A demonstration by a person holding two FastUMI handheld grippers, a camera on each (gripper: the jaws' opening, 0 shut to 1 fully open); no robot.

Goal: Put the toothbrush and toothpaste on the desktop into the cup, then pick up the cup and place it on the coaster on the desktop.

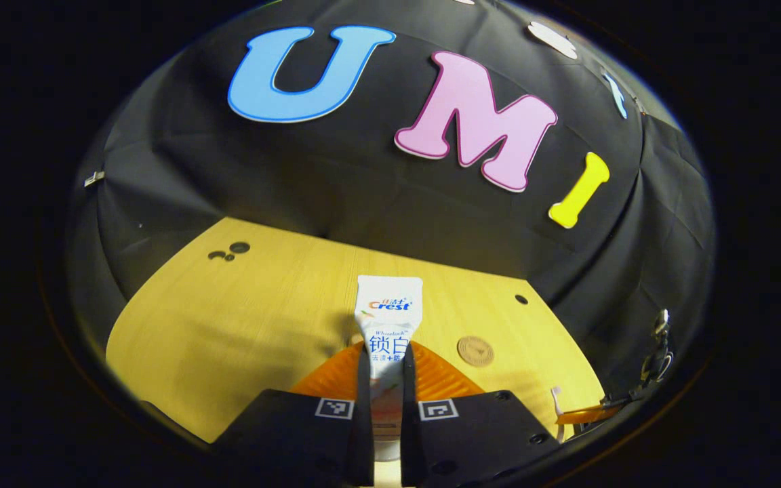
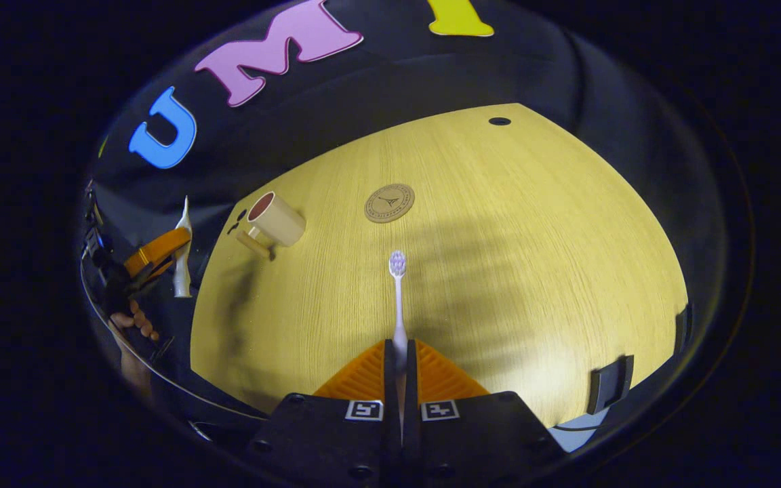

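Observation:
In the left gripper view my left gripper (image 1: 385, 354) is shut on a white toothpaste tube (image 1: 388, 315), which sticks up and forward between the fingers with its flat crimped end on top. The round brown coaster (image 1: 475, 351) lies on the yellow wooden desk (image 1: 241, 325) just right of it. In the right gripper view my right gripper (image 2: 401, 347) is shut on the handle of a white toothbrush (image 2: 398, 285), bristle head pointing ahead above the desk. A beige cup (image 2: 276, 218) with a handle sits at the far left, with the coaster (image 2: 389, 202) to its right. The left gripper (image 2: 156, 252) holds the toothpaste (image 2: 182, 261) left of the cup.
The black cloth wall rises behind the desk. Small round holes (image 1: 231, 251) mark the desk top near its back edge, another hole (image 2: 499, 121) at the far right. Black clamps (image 2: 609, 383) sit on the desk's near right edge. A hand (image 2: 134, 322) grips the left gripper.

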